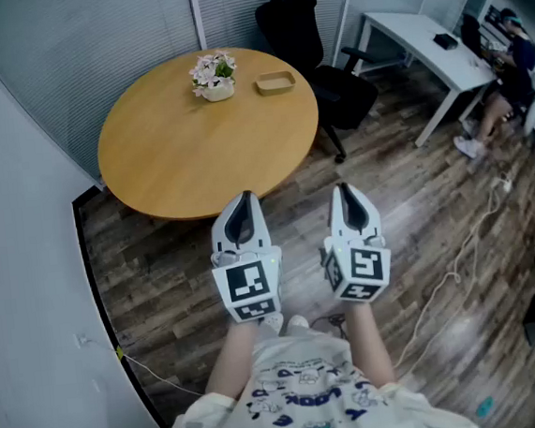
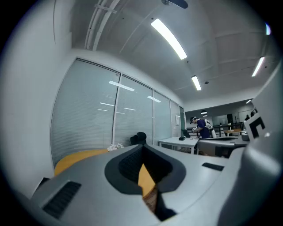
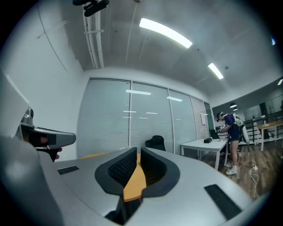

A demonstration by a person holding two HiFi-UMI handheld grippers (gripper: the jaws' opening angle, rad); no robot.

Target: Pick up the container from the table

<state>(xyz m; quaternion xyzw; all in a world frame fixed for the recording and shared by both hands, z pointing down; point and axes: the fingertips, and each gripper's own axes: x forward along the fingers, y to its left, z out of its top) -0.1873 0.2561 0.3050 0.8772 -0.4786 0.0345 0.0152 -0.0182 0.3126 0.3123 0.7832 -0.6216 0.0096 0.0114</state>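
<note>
The container (image 1: 275, 83) is a small shallow tan tray at the far side of the round wooden table (image 1: 187, 160), just right of a white pot of flowers (image 1: 214, 76). Both grippers hang over the floor at the table's near edge, well short of the container. My left gripper (image 1: 238, 204) (image 2: 142, 148) is shut with nothing in it. My right gripper (image 1: 345, 191) (image 3: 139, 152) is beside it, also shut and empty. In the two gripper views the container does not show; only a strip of tabletop (image 2: 79, 156) shows past the jaws.
A black office chair (image 1: 312, 44) stands behind the table at the right. A white desk (image 1: 415, 39) and a seated person (image 1: 508, 72) are at the far right. Cables (image 1: 468, 245) trail over the wooden floor. A wall and blinds close off the left.
</note>
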